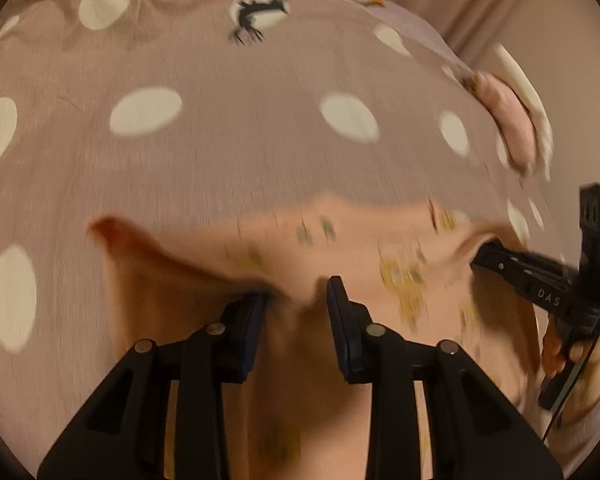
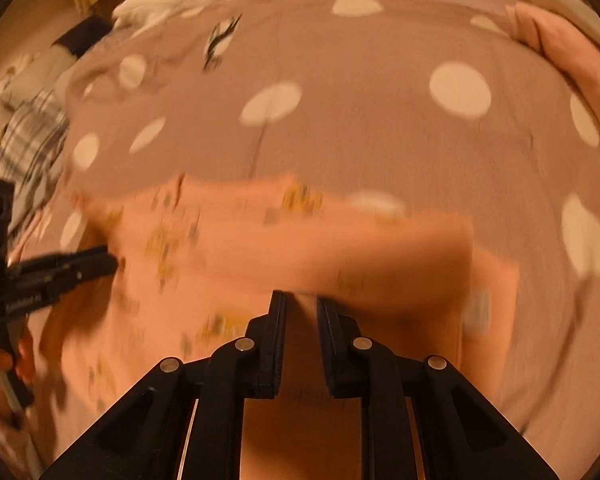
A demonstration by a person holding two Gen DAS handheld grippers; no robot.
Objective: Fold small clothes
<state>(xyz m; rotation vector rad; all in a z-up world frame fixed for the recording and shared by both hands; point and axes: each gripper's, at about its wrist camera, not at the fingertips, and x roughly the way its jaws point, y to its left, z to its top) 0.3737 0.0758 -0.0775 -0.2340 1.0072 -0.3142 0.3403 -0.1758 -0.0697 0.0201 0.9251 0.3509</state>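
Left gripper (image 1: 296,292) filling lower frame of left wrist view, jaws pinching raised fold of peach garment (image 1: 340,248). Right gripper (image 2: 300,304) doing same at lower centre of right wrist view, jaws nearly together, cloth edge clamped between them. Garment lying mid-frame on dotted bedspread (image 1: 220,140), partly lifting.

Risk, judged: thin pinch slipping under pull; uneven lift skewing fold; spare layer getting dragged along.

Motion blur smearing print and hems. Garment type, grip depth, lower edge not showing. Folded pink item (image 2: 560,56) at upper right, cut off.
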